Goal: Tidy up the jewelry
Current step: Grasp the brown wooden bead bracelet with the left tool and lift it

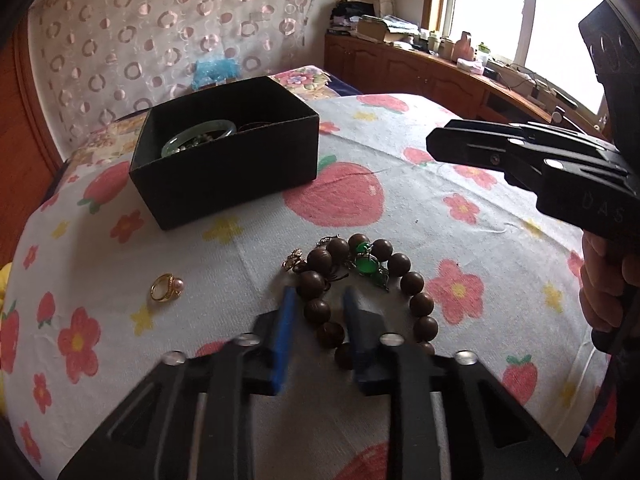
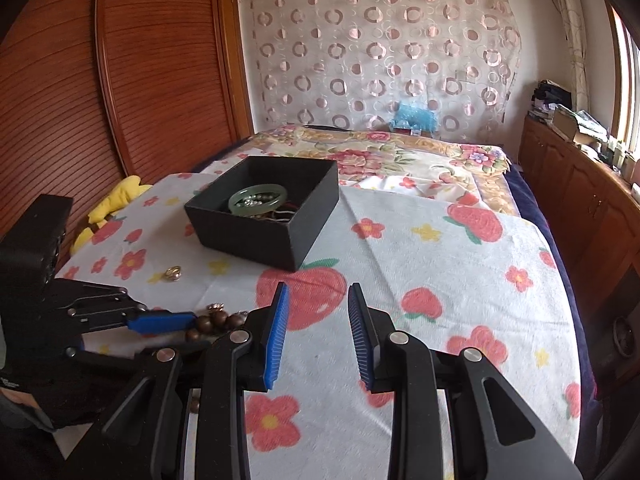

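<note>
Left wrist view looks down on a strawberry-and-flower cloth (image 1: pixel 420 208) spread over a bed, and the left gripper (image 1: pixel 318 294) sits low over a wooden bead bracelet (image 1: pixel 400 268) lying loose there. Its two blue fingers (image 1: pixel 286 320) straddle the near-left arc of the ring of beads: a couple of brown beads lie right between the pads, which stand close on either side of them. Whether the pads actually press the beads I cannot tell from this angle. A green pendant (image 1: pixel 366 266) rests inside the far part of the bead ring, and a small gold trinket (image 1: pixel 295 259) touches the beads at the upper left. Well off to the left lies a gold ring with a pink pearl (image 1: pixel 167 286), alone on the cloth.

Beyond the beads stands an open black box (image 1: pixel 224 152), apart from them, with a pale green bangle (image 1: pixel 196 134) and some smaller pieces inside.

Over on the right, the right gripper (image 2: pixel 316 332) hangs above bare cloth, its blue pads parted with nothing between them, pointed toward the box and well clear of it. A hand (image 1: pixel 604 280) grasps its handle.
</note>
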{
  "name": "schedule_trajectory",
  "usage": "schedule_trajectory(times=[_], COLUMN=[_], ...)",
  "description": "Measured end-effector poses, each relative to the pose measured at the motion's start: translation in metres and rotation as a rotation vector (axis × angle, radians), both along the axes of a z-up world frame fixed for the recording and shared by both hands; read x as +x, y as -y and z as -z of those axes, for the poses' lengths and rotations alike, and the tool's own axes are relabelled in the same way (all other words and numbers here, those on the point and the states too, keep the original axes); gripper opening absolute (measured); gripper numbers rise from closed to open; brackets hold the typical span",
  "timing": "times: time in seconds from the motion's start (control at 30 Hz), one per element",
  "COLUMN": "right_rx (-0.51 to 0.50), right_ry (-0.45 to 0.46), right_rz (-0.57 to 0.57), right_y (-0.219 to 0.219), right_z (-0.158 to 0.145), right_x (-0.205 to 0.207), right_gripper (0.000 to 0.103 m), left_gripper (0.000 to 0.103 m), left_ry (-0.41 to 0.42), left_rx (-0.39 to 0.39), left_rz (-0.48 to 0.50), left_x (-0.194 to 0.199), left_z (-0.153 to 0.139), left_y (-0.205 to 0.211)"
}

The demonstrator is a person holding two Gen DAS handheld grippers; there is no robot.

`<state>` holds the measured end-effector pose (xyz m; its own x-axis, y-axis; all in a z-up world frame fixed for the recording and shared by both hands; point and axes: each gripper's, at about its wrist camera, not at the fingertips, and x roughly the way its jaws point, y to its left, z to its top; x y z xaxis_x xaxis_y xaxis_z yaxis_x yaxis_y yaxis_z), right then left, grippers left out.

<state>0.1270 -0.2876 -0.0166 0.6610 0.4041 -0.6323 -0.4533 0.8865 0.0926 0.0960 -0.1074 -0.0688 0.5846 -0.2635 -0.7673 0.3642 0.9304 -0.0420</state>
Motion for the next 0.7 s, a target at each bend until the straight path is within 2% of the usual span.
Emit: schedule_trajectory(times=[0.43,0.7], right_rx=[0.033,0.028], right_ry=[-0.019,-0.042], right_rz=[0.012,-0.024], right_y=[0.008,-0.007], right_z=[0.003,0.009], right_x=[-0.009,-0.012], right_gripper=[0.033,0.033], left_gripper=[0.012,0.012], left_ry=[0.145,0.204], left_rx=[-0.13,-0.179], left_rz=[0.025,0.018], left_x=[-0.024,-0.04], left_z=[-0.051,-0.08], left_y=[-0.008,-0.026])
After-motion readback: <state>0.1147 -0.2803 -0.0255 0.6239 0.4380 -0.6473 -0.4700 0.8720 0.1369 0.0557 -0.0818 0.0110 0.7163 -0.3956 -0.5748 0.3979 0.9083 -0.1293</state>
